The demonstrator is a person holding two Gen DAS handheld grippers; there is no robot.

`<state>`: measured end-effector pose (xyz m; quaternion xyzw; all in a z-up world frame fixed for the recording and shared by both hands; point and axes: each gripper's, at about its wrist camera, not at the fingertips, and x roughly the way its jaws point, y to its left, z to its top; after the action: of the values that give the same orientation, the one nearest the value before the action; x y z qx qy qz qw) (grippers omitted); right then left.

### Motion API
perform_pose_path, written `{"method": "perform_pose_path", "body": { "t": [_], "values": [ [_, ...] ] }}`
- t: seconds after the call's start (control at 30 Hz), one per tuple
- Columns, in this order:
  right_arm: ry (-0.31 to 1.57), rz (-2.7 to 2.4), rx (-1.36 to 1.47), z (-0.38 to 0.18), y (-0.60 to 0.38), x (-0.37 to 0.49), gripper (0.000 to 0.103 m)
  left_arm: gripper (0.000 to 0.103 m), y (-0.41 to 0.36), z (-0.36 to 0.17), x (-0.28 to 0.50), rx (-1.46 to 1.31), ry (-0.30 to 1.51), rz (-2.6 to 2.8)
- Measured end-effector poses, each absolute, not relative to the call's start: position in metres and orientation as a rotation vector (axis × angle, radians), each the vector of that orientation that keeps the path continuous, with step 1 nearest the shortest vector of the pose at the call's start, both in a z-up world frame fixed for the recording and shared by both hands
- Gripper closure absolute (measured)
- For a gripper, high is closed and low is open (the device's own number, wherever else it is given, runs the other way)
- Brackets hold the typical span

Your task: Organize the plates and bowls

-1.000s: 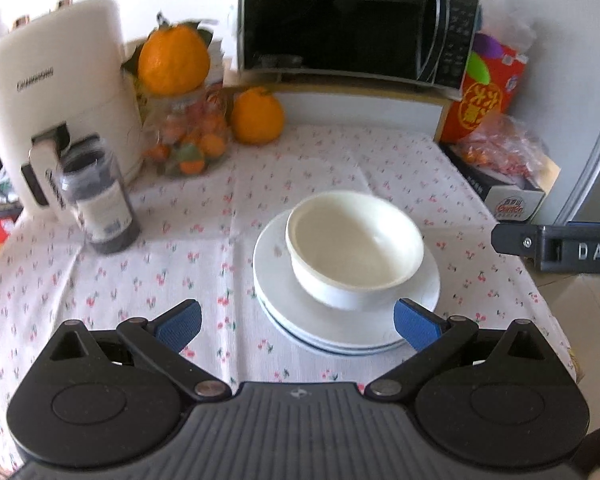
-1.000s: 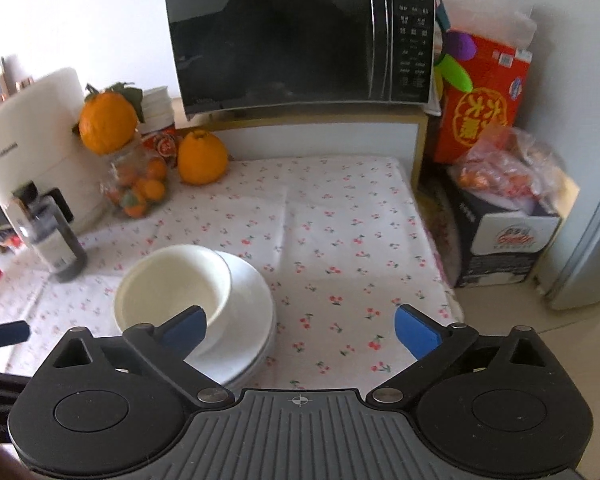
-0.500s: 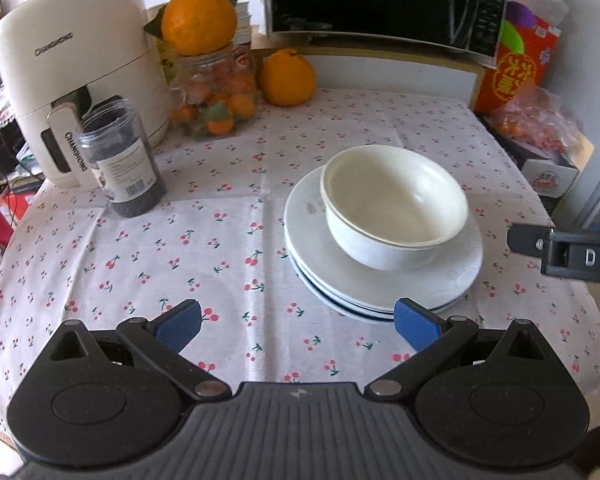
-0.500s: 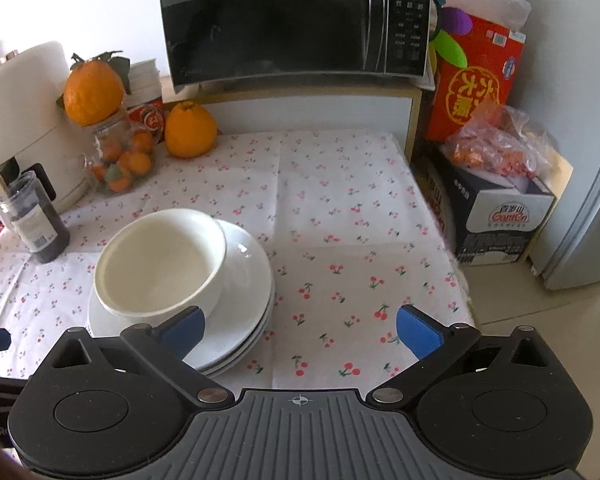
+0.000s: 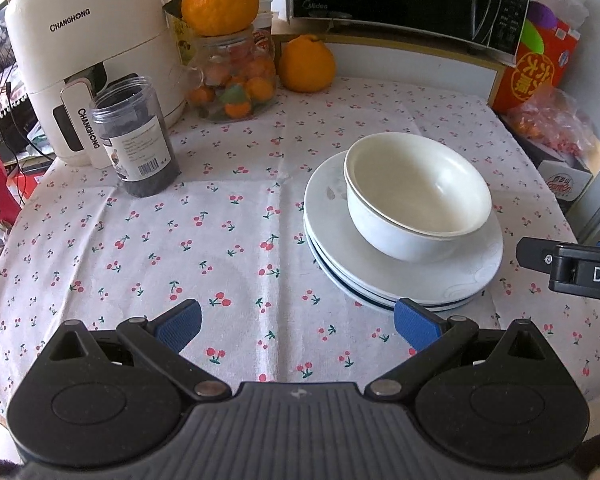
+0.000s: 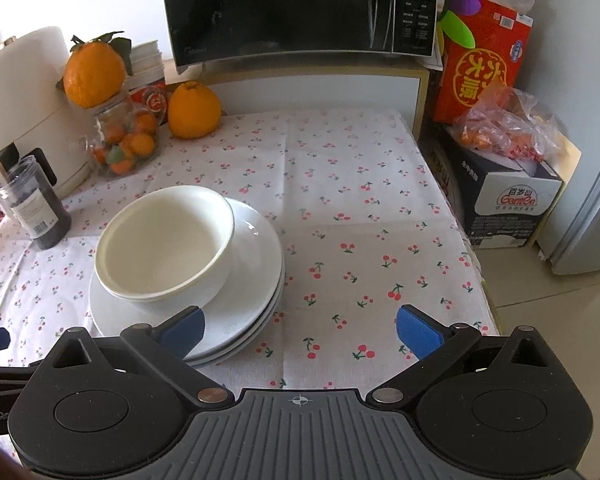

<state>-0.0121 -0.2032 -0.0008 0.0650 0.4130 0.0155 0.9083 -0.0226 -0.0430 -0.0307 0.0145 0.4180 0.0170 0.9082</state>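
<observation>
Left gripper point(image 5: 298, 326) spread wide, empty, held low over the cherry-print tablecloth point(image 5: 220, 240). Right gripper point(image 6: 300, 330) likewise spread, empty. Round white ceramic bowl point(image 5: 416, 194) sits on stacked white plates point(image 5: 476, 280) between them.

White bowl point(image 5: 418, 196) & plates point(image 5: 404, 276); cloth point(image 5: 220, 240) white w/ red cherries; black microwave point(image 6: 296, 8); orange fruit point(image 5: 219, 0) upper left.
</observation>
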Motion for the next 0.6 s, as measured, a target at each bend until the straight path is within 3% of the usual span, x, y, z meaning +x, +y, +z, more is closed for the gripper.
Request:
{"method": "perform_pose_path", "body": {
  "t": [0.6],
  "values": [
    [0.852,0.019,0.131,-0.0012,-0.2048,-0.0126,0.0,0.0,-0.0431,-0.0304,-0.0239,0.049,0.855,0.047]
  ]
}}
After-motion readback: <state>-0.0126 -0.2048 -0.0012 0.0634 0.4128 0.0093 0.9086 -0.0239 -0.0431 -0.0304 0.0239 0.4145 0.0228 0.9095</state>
